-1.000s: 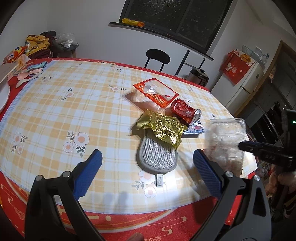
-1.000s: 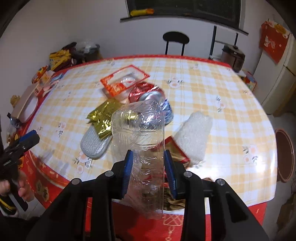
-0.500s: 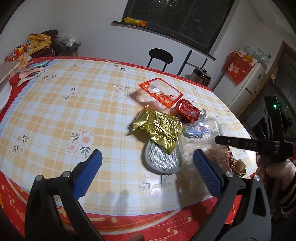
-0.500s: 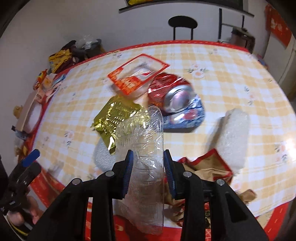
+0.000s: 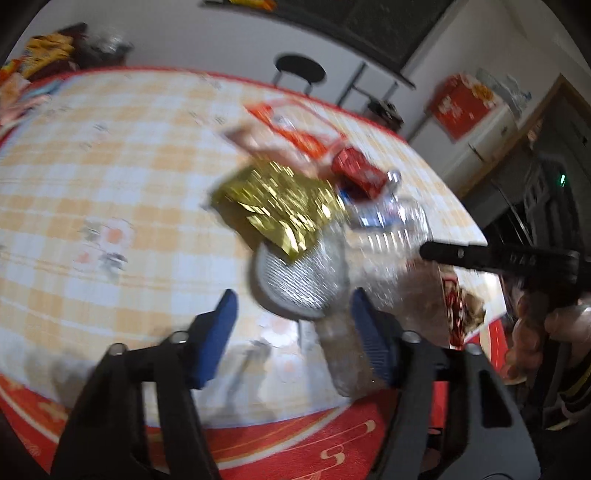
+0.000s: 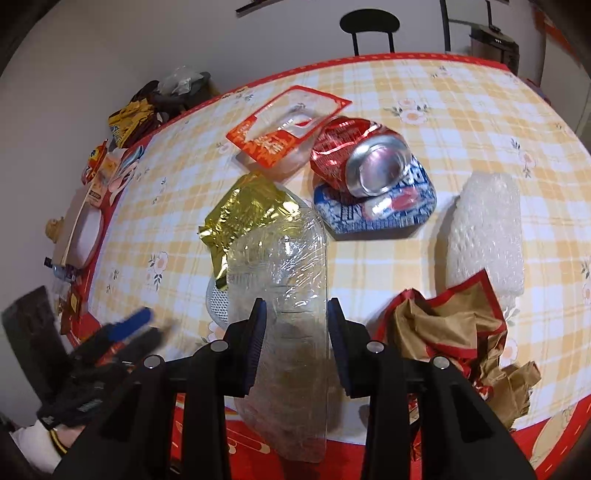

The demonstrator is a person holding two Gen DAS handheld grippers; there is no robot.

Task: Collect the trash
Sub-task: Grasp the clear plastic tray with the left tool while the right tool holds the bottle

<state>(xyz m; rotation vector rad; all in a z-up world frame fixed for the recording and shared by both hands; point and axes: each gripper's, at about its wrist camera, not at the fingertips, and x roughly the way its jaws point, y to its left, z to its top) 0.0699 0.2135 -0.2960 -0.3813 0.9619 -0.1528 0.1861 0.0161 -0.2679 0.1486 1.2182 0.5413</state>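
My right gripper is shut on a clear crumpled plastic container and holds it low over the near table edge, above a grey mesh pad. A gold foil wrapper lies on that pad. Beyond lie a crushed red can, a blue packet and a red-rimmed clear tray. My left gripper is open and empty, close over the grey pad, beside the clear container. The left wrist view is blurred.
Crumpled brown and red paper and a white bubble-wrap piece lie at the near right. Snack bags and a white plate sit at the table's left edge. A black stool stands behind the checked table.
My right gripper lowered the clear container toward the pad and gold wrapper. My left gripper moved forward toward the pad and its fingers have narrowed.
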